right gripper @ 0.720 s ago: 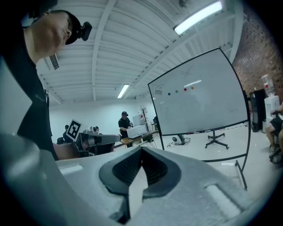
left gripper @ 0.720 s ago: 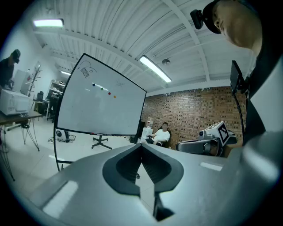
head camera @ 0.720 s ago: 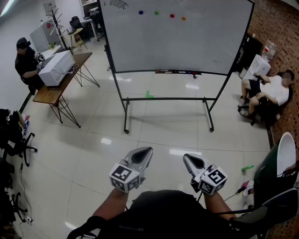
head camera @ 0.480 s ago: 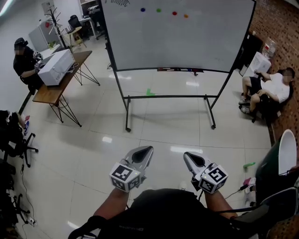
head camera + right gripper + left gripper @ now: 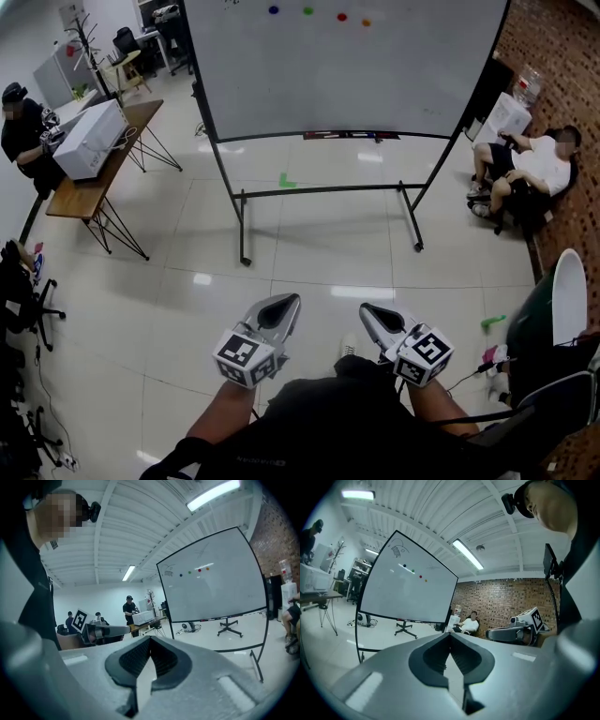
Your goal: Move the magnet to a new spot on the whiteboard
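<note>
Magnets (image 5: pixel 307 11): four small round dots are sitting in a row near the top of the whiteboard (image 5: pixel 347 84), blue, green, red, orange.
Left gripper (image 5: pixel 289 303): I am holding it low, well away from the whiteboard, jaws pressed together, empty.
Right gripper (image 5: pixel 366 311): I am holding it alongside, jaws together, empty.

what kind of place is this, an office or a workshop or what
Likely an open-plan office or lab workspace: a rolling whiteboard with coloured magnets stands on a glossy tiled floor, a person works at a trestle desk, and an office chair sits at the left.
</note>
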